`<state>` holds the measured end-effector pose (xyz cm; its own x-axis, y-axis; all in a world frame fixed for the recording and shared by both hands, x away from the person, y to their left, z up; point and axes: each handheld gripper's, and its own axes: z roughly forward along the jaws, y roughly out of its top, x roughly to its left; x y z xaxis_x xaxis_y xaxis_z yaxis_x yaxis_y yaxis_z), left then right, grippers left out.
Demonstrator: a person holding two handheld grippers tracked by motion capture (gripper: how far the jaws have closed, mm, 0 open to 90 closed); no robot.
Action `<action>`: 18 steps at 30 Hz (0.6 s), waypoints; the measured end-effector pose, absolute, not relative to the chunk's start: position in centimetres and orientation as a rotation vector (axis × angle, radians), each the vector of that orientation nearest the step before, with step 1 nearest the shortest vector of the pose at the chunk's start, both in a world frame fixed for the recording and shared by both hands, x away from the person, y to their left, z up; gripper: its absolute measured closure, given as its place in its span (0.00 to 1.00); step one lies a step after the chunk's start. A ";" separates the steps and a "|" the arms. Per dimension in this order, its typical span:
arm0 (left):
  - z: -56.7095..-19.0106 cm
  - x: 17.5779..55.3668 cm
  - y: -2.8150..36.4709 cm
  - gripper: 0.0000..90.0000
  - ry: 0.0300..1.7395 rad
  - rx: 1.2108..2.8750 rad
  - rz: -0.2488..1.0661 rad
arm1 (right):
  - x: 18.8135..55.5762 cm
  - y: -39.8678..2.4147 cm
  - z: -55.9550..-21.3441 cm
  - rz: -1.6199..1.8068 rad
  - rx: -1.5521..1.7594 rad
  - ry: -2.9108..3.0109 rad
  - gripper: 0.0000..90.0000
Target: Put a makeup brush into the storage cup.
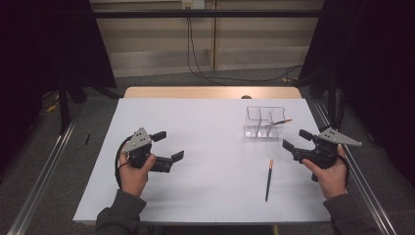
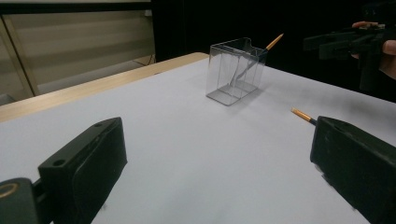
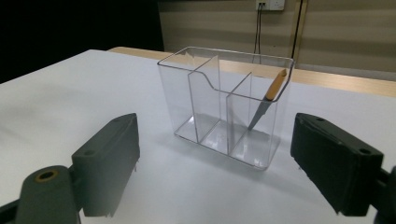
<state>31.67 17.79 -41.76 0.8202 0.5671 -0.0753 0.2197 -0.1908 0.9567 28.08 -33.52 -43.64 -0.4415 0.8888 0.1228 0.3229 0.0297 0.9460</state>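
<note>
A clear plastic holder (image 1: 264, 122) with several compartments stands at the back right of the white table (image 1: 205, 122). One dark pencil with an orange end (image 1: 282, 121) leans in its right compartment. A second such pencil (image 1: 268, 179) lies flat on the table nearer the front. My right gripper (image 1: 297, 139) hovers to the right of the holder, open, with nothing between its jaws. In the right gripper view the holder (image 3: 224, 107) and its pencil (image 3: 271, 93) stand just ahead of it. My left gripper (image 1: 169, 146) rests open and empty at the left, facing the holder (image 2: 236, 70).
A wooden strip (image 1: 213, 92) borders the table's far edge. Metal rails (image 1: 46, 161) run along the floor on both sides. Cables (image 1: 195, 63) trail over the floor behind the table. In the left gripper view the lying pencil (image 2: 303, 115) pokes out beside the right jaw.
</note>
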 end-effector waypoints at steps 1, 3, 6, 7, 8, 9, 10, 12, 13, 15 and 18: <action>-41.8 31.7 17.7 0.04 0.612 1.763 0.347 | 28.0 -33.4 -43.6 1.423 1.229 1.799 0.17; -41.9 31.7 17.7 0.04 0.595 1.756 0.329 | 27.9 -33.2 -43.6 1.410 1.210 1.813 0.17; -41.9 31.6 17.6 0.04 0.610 1.765 0.340 | 27.6 -32.9 -43.7 1.404 1.204 1.836 0.17; -41.9 31.6 17.6 0.04 0.610 1.765 0.340 | 27.6 -32.9 -43.8 1.401 1.201 1.844 0.17; -41.9 31.6 17.5 0.04 0.608 1.767 0.341 | 27.5 -32.8 -43.8 1.399 1.208 1.849 0.16; -41.9 31.6 17.5 0.04 0.608 1.766 0.340 | 27.4 -32.7 -43.8 1.402 1.215 1.850 0.16; -41.9 31.6 17.5 0.04 0.611 1.764 0.342 | 27.3 -32.7 -43.9 1.400 1.210 1.858 0.16; -41.9 31.6 17.5 0.04 0.609 1.764 0.341 | 27.1 -32.6 -43.8 1.404 1.199 1.861 0.16; -41.9 31.6 17.5 0.04 0.607 1.767 0.340 | 27.1 -32.5 -43.7 1.410 1.197 1.857 0.16; -41.9 31.7 17.5 0.04 0.597 1.764 0.334 | 26.9 -32.4 -43.6 1.405 1.182 1.860 0.16; -41.9 31.6 17.5 0.04 0.605 1.766 0.342 | 26.6 -32.1 -43.4 1.414 1.186 1.864 0.16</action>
